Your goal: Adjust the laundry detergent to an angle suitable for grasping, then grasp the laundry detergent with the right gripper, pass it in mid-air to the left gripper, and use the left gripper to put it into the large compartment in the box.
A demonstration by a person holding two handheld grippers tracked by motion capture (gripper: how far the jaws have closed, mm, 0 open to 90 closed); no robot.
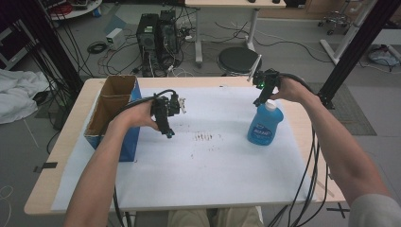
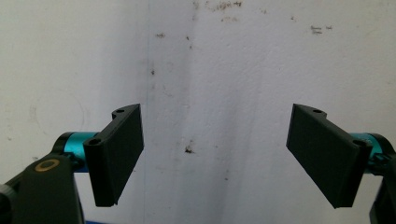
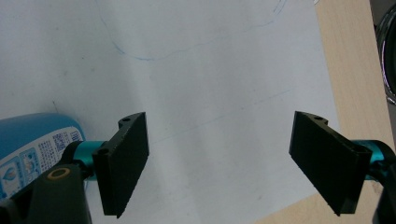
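Blue bottle [image 1: 265,125] upright, right gripper [image 1: 259,100] above, fingers apart

Even, soft overhead light – faint shadows on the white sheet [image 1: 213,161] – slightly grainy, mildly blurred

Left gripper [image 2: 215,154] jaws spread wide over stained white paper [image 2: 210,70]; nothing between.

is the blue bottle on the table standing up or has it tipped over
Upright. The blue bottle stands on its base on the white sheet, white cap on top, with the right tool just above the cap and nothing between its jaws.
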